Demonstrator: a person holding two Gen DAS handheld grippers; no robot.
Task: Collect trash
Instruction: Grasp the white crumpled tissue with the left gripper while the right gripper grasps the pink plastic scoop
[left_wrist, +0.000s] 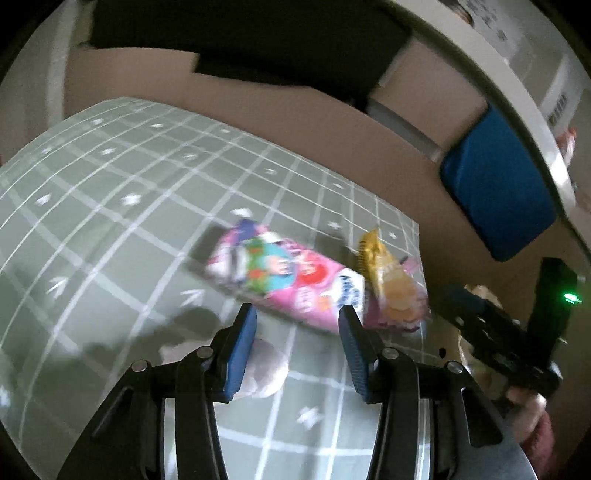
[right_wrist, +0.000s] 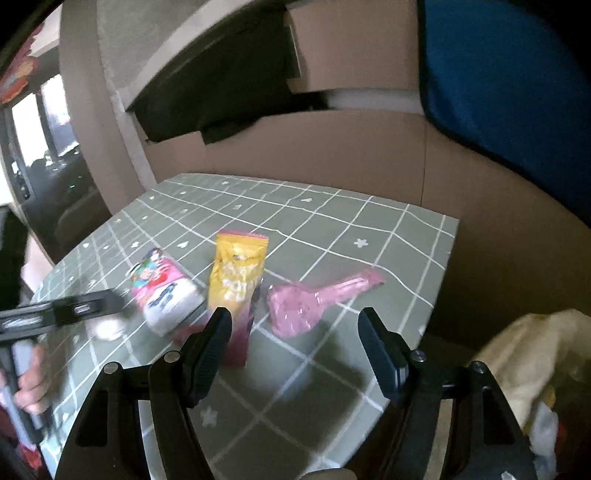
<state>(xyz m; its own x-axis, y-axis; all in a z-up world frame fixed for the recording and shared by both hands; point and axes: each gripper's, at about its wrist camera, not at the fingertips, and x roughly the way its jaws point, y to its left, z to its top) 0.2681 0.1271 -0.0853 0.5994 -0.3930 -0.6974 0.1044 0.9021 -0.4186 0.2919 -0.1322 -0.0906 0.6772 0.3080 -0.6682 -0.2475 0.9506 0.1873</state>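
On the green checked tablecloth (right_wrist: 332, 236) lie a pink cartoon snack packet (left_wrist: 280, 280) (right_wrist: 162, 288), a yellow packet (left_wrist: 384, 280) (right_wrist: 238, 273) and a crumpled pink wrapper (right_wrist: 295, 310). A white crumpled tissue (left_wrist: 262, 369) (right_wrist: 109, 328) rests near the pink packet. My left gripper (left_wrist: 297, 312) hovers open just short of the pink packet, nothing between its pads; the tissue lies under its left finger. My right gripper (right_wrist: 293, 314) stands open over the pink wrapper, its left fingertip beside the yellow packet. Each gripper shows in the other's view, the left gripper (right_wrist: 55, 310) and the right gripper (left_wrist: 498, 332).
Cardboard walls (right_wrist: 332, 155) stand behind the table. A blue cushion-like object (left_wrist: 495, 192) (right_wrist: 509, 74) sits at the back right. Past the table's right edge lies a pale bag with trash (right_wrist: 528, 354). A hand (right_wrist: 29, 384) holds the left gripper's handle.
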